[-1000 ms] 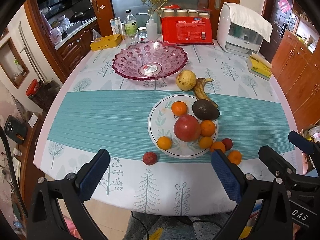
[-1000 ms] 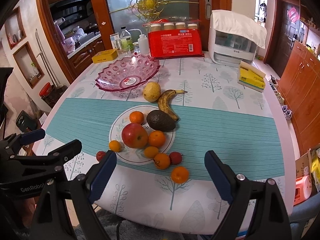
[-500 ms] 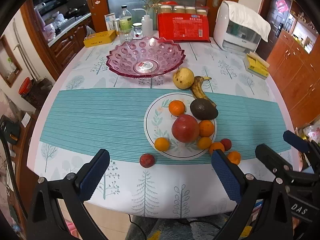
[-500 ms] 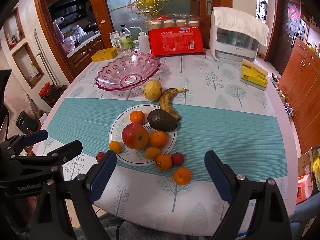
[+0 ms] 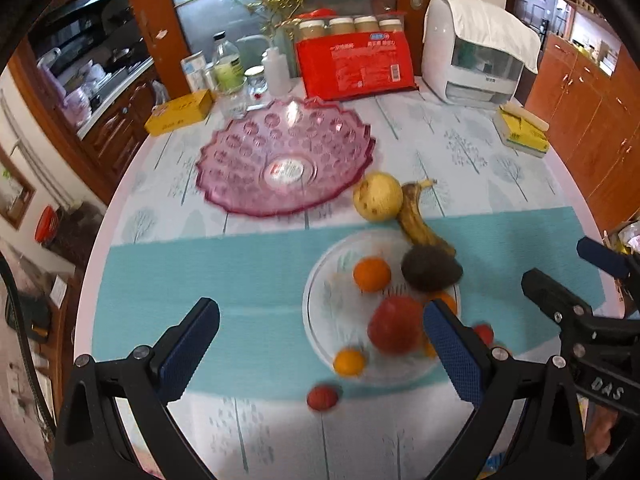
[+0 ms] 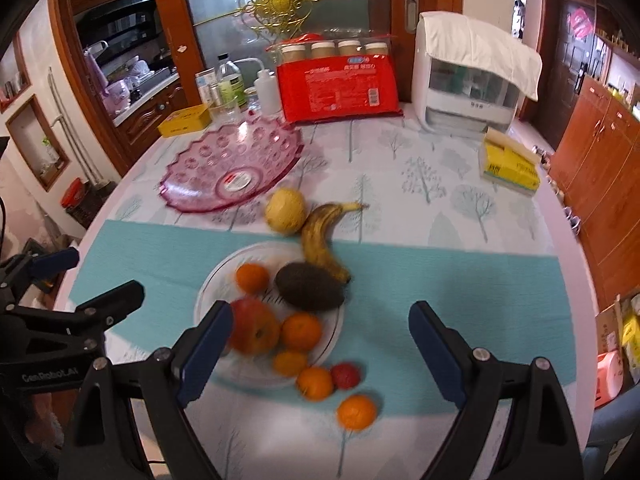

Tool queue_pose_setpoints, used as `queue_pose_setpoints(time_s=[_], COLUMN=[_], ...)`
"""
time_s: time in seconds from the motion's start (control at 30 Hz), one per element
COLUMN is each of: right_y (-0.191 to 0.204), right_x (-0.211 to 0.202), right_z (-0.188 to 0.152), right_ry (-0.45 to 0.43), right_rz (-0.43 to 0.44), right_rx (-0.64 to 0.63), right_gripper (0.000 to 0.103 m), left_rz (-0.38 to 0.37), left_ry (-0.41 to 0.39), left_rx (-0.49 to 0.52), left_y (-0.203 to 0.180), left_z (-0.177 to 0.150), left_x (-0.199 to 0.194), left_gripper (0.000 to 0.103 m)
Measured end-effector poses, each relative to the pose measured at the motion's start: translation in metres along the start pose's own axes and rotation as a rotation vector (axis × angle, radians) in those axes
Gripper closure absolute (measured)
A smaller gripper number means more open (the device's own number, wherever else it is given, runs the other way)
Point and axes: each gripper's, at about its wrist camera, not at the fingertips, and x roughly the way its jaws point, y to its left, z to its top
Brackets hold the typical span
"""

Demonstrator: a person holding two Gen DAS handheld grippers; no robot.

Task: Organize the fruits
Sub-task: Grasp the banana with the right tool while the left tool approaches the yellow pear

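Left gripper (image 5: 320, 352) jaws spread wide, nothing between the blue pads (image 5: 188, 354), aimed forward and down. Right gripper (image 6: 320, 350) same: wide apart, holding nothing, pads (image 6: 436, 350) clear. Each shows at the edge of the other's view, side by side, well apart, neither touching anything.
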Motion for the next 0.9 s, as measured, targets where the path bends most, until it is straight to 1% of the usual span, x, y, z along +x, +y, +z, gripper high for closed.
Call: queue_pose_setpoints(time_s=[0.07,0.13,0.23,0.37,0.47,0.63,0.8,0.9], right_y=[-0.004,-0.008,-0.015,-0.015,-0.014,-0.012,-0.007,-0.003], right_x=[0.017,0.03,0.061,0.1,0.126,0.163,0.193,0.207], right_z=[0.018,0.031,0.054,0.07,0.073,0.072,0.065,0.062], right_ry=[0.002,0.015,0.042,0.093,0.136,0.205,0.272,0.302], right_rz=[-0.004,-0.006,0.006,0.015,0.039,0.049,0.069,0.077], right_rx=[-0.003,0.004,0.027,0.023,0.024,0.016,-0.004,-0.018], right_gripper=[0.013,0.013,0.013,0.015,0.019,0.027,0.032,0.033], left_rz=[0.004,-0.014,-0.034,-0.065,-0.094,-0.123,-0.133,-0.139], left_ry=[-0.014,-0.02,-0.006,0.024,0.034,0.092,0.137,0.148], left_rx=[0.021,0.026,0.019,0.014,0.019,0.041,0.04,0.035], left_y=[0.0,0.0,0.0,-0.004,-0.009,-0.014,-0.008,-0.005], left_z=[0.015,0.03,0.045,0.055,0.057,0.057,0.054,0.054], left_x=[0.011,0.028,0.057,0.095,0.115,0.145,0.163,0.168], left_gripper=[0.002,0.002,0.002,0.002,0.002,0.002,0.002,0.002])
